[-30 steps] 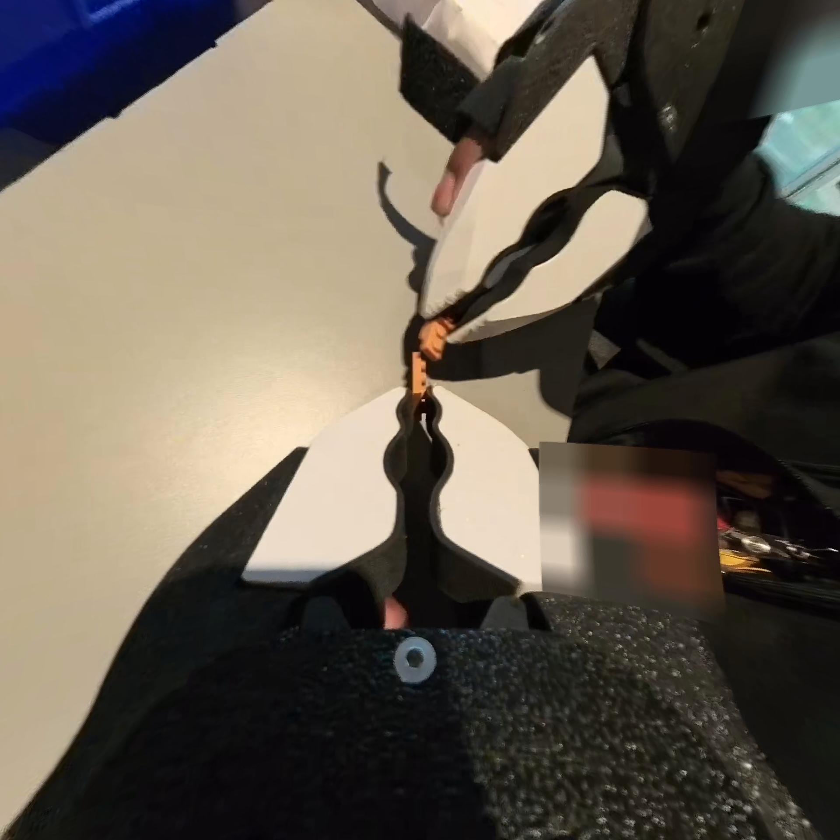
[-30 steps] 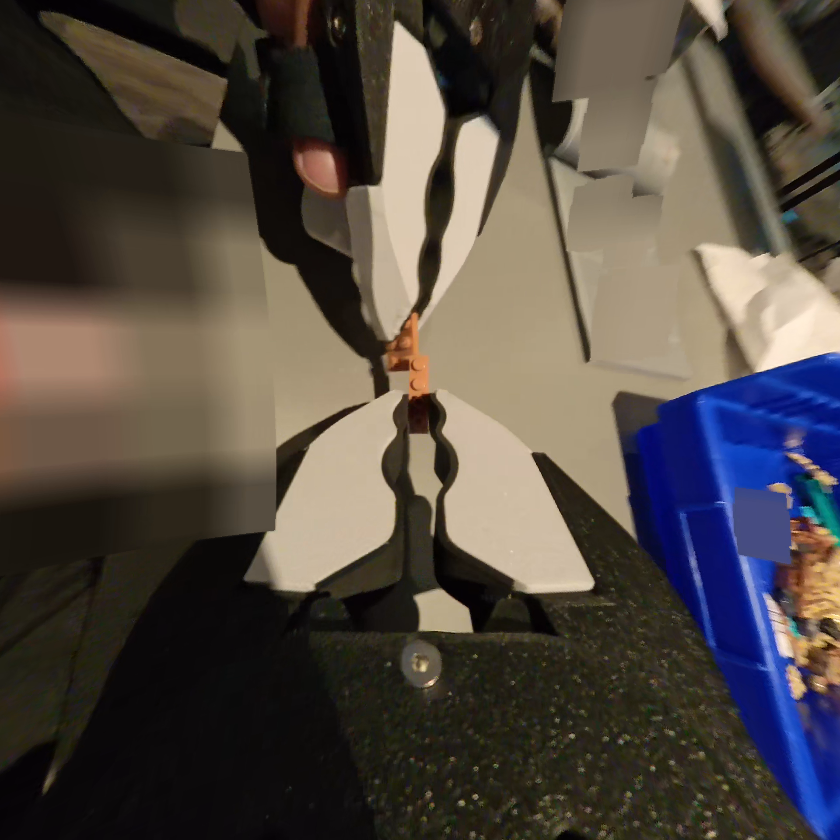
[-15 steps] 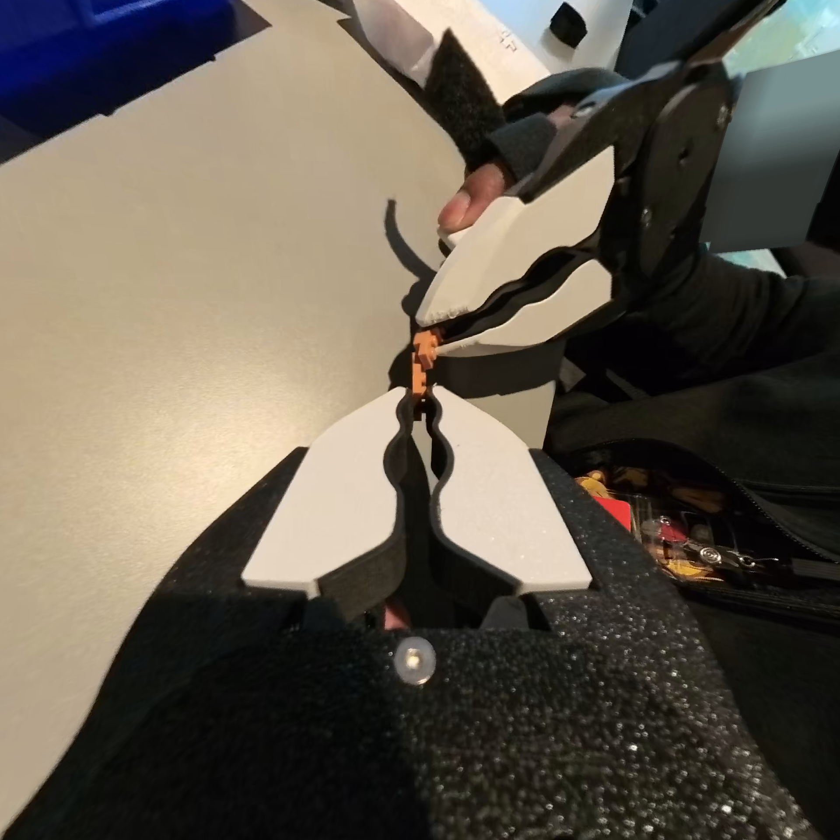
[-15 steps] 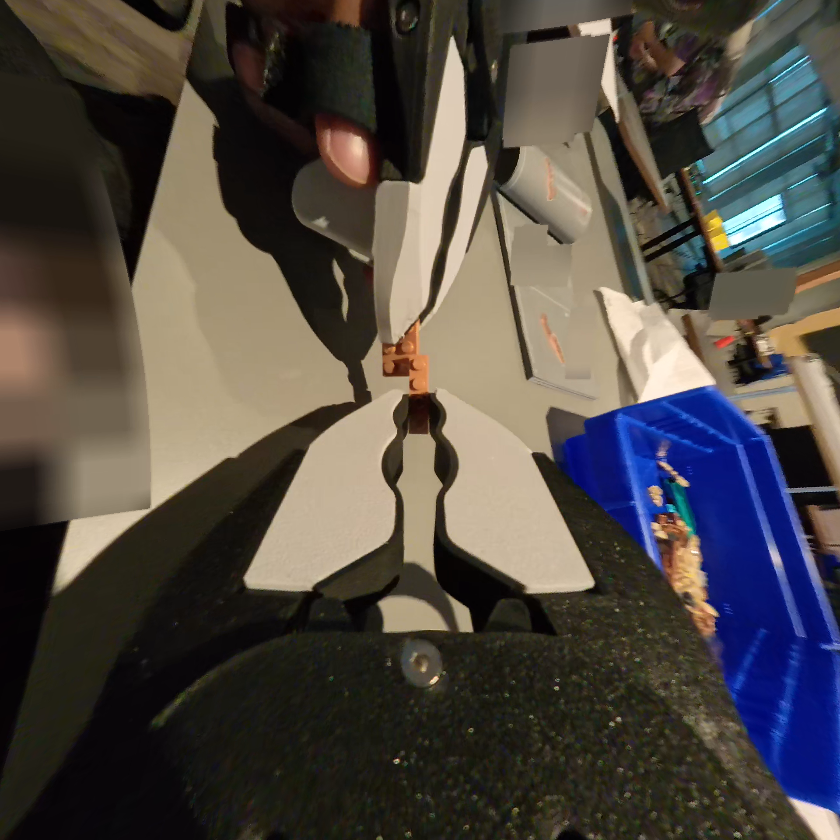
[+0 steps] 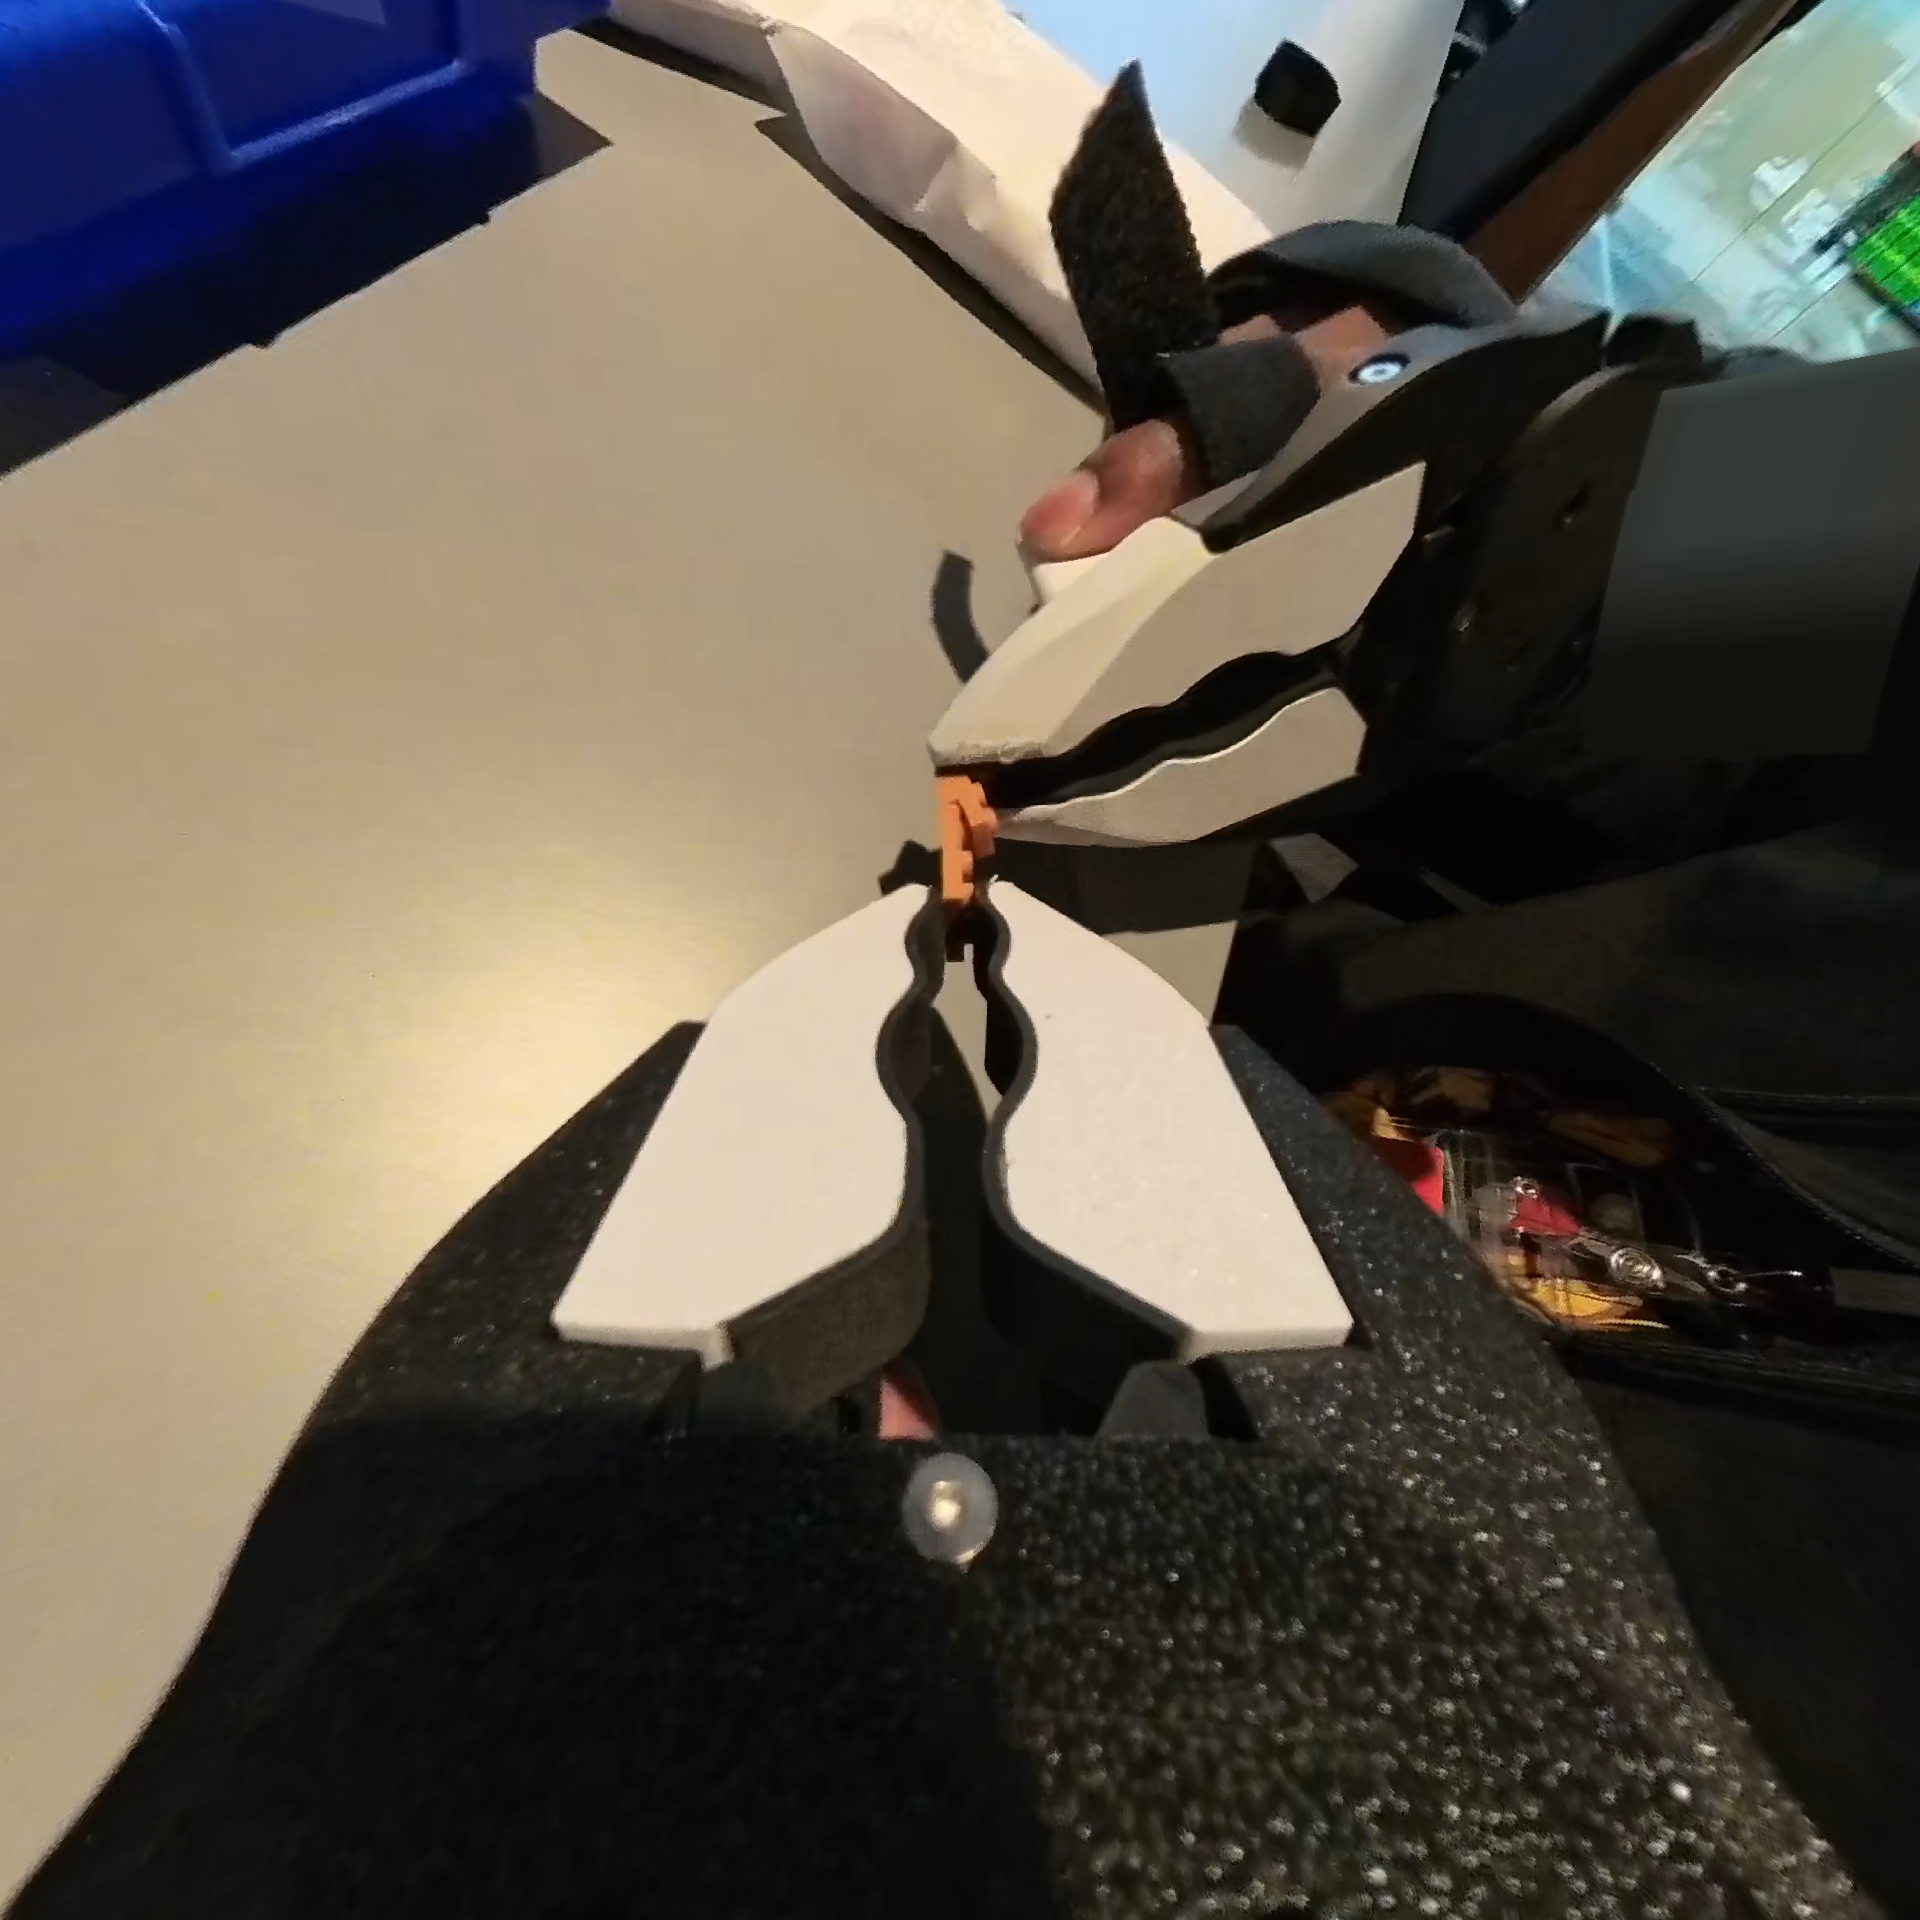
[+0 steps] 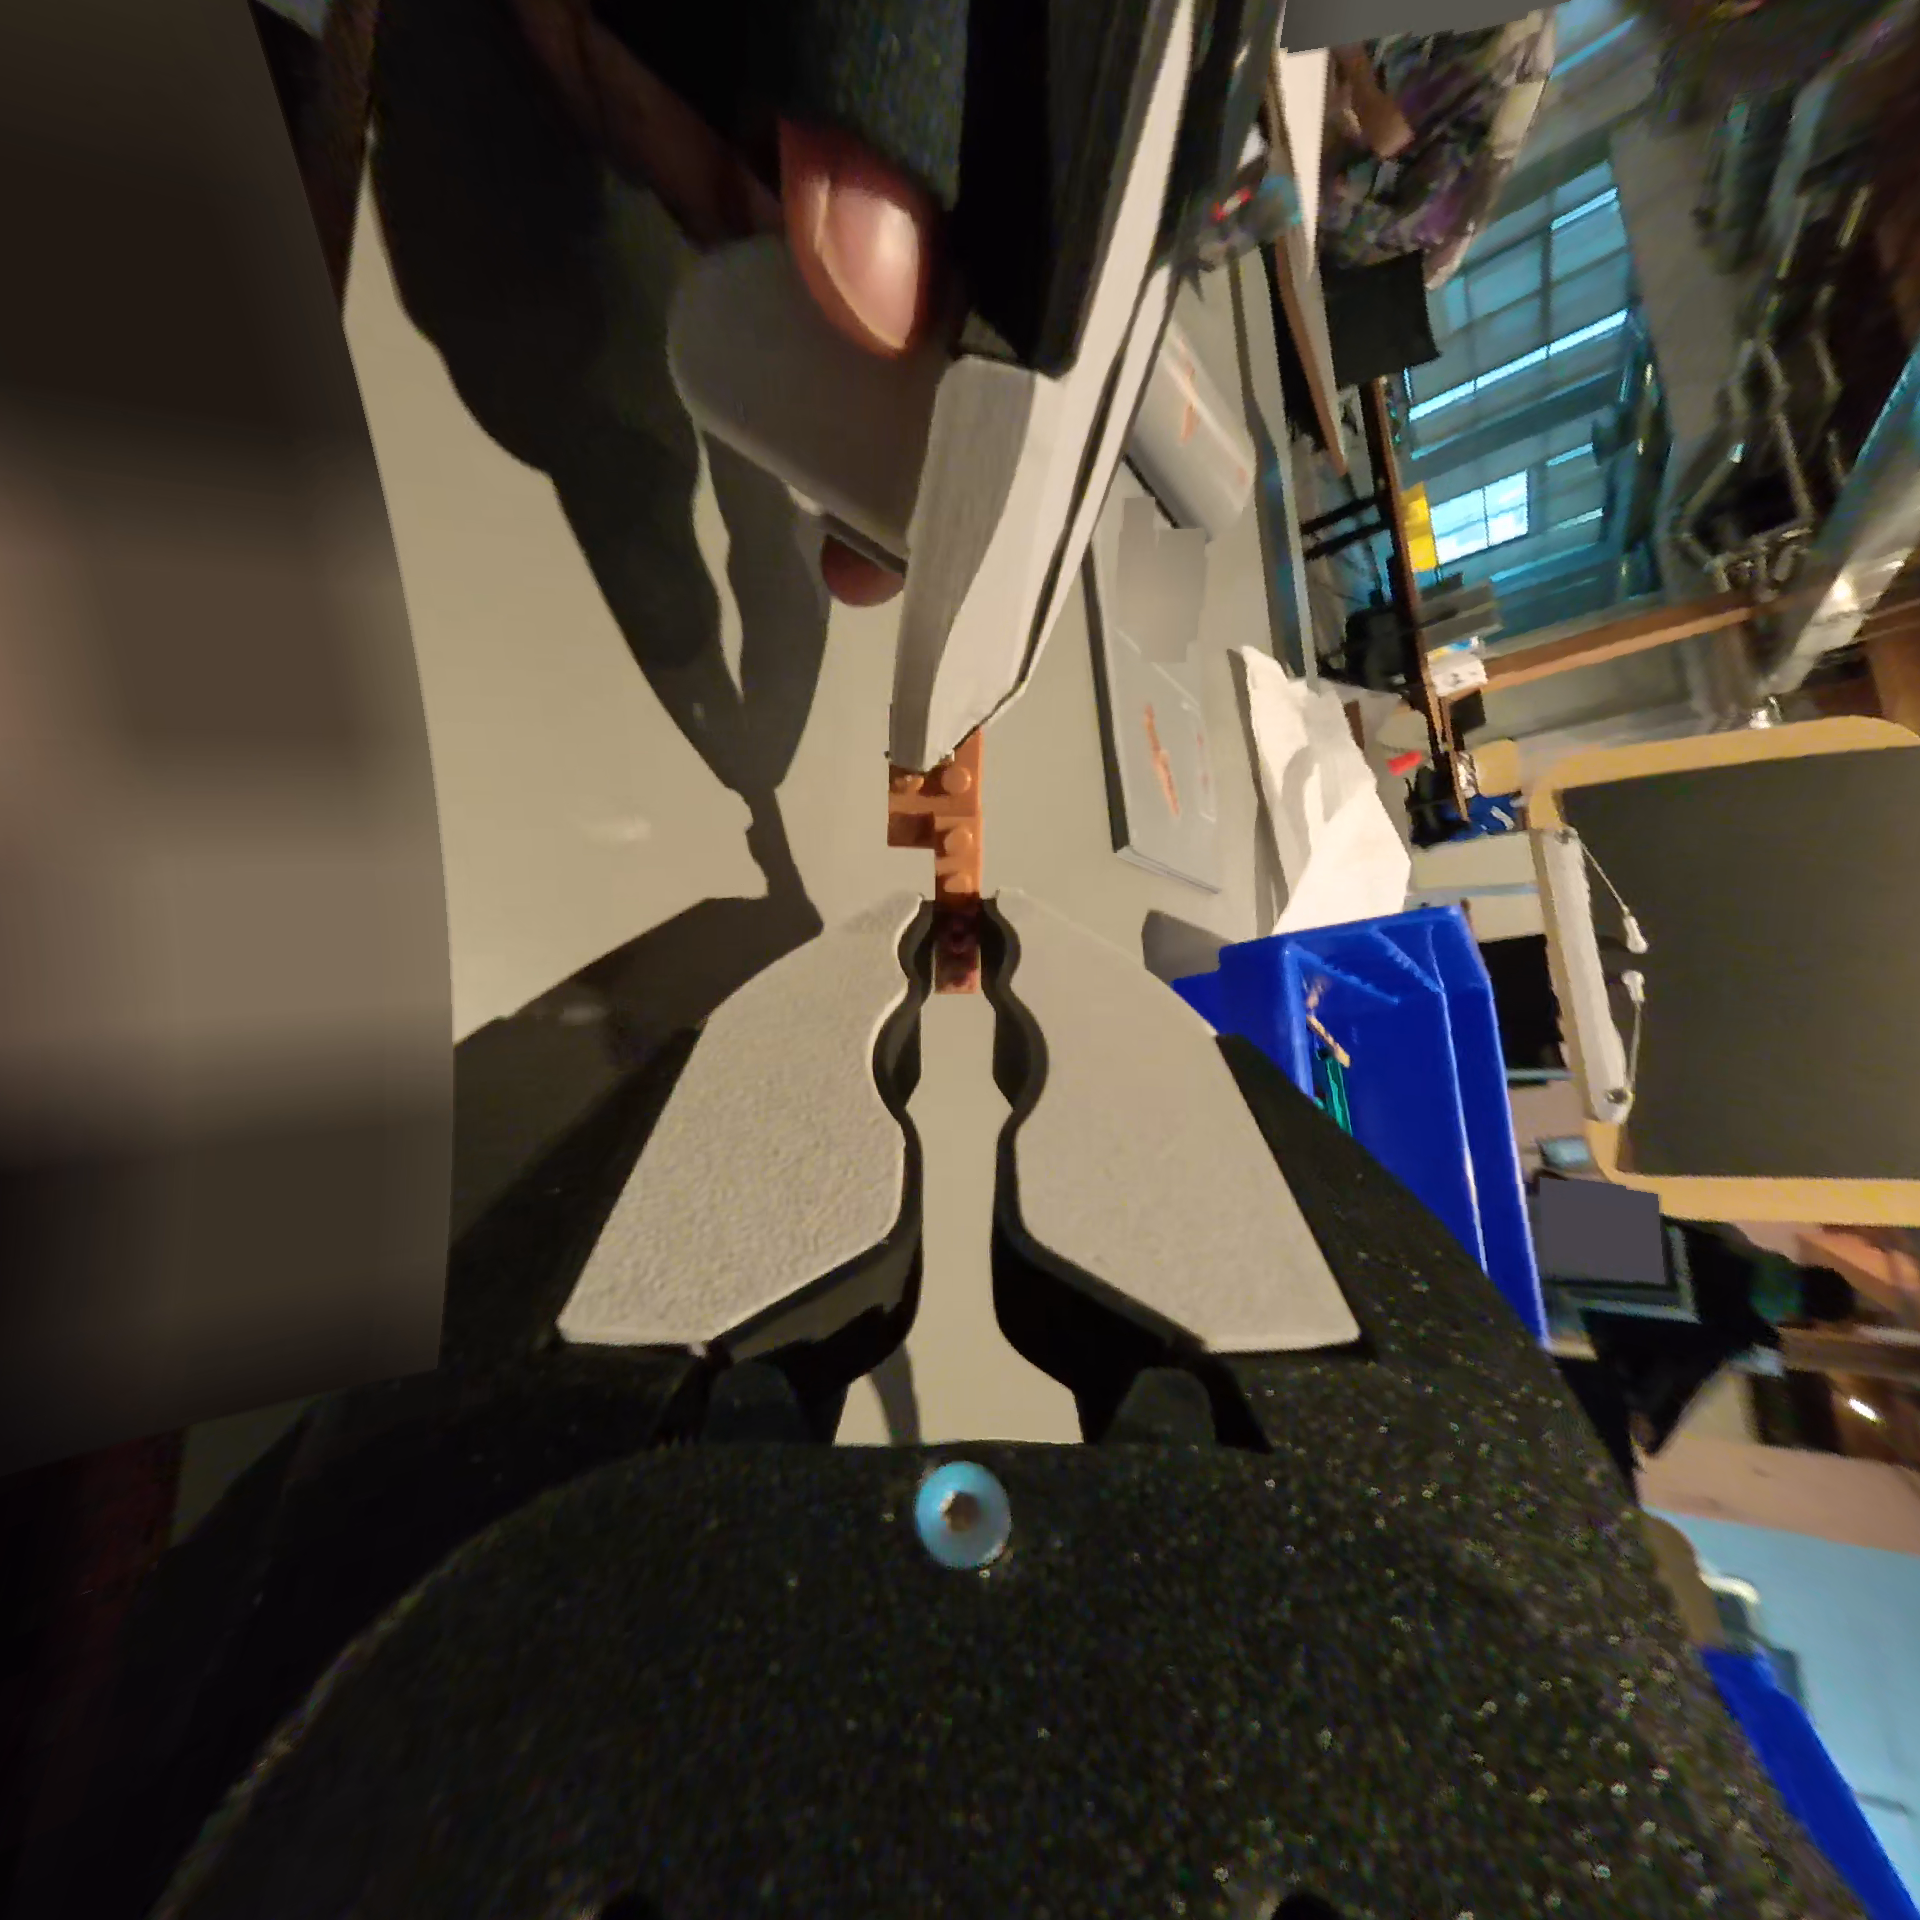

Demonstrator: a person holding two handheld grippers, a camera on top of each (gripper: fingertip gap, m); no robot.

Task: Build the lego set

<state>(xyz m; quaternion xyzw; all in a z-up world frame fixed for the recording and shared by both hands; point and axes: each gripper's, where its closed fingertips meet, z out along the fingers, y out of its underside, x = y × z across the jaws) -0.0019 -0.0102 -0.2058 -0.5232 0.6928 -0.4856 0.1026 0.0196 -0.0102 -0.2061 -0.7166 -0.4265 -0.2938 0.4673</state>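
A small orange lego assembly (image 5: 958,844) hangs in the air between the two gripper tips, above the grey table (image 5: 416,644). My left gripper (image 5: 961,920) is shut on its lower end. In the left wrist view the right gripper (image 5: 971,781) comes in from the upper right and is shut on its upper end. In the right wrist view my right gripper (image 6: 958,920) is shut on an orange plate strip (image 6: 958,873). The left gripper (image 6: 935,743) comes down from above, shut on a studded orange piece (image 6: 920,805) pressed against the strip. A person's fingers rest on both grippers.
A blue bin (image 6: 1382,1049) holding loose pieces stands to the right of the right gripper; it also shows at the far left in the left wrist view (image 5: 208,156). White crumpled paper (image 5: 883,145) and a grey booklet (image 6: 1153,727) lie behind.
Both grippers have rolled and lifted while staying tip to tip. The orange pieces stay pressed together between them. The right gripper now lies flatter in the left wrist view.
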